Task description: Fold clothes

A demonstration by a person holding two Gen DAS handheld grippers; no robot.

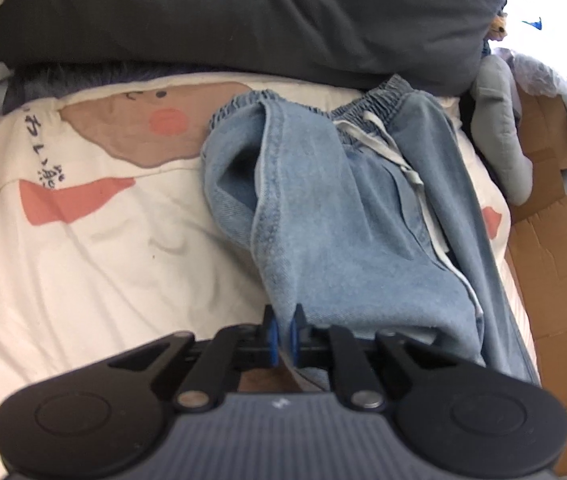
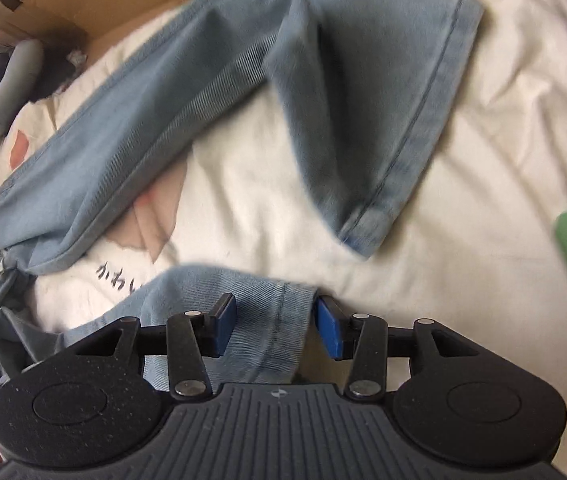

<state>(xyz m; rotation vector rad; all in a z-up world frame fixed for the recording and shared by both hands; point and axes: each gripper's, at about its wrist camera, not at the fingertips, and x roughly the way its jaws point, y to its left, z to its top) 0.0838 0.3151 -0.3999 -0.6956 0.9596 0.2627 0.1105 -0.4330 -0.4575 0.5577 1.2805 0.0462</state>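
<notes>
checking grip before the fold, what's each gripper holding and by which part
Left gripper is shut on a fold of the light blue jeans. Right gripper is open, straddling a leg hem, holding nothing.

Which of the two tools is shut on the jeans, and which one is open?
The left tool is shut, with a fold of the jeans pinched between its blue pads. The right tool is open; a hem lies loose between its fingers.
</notes>
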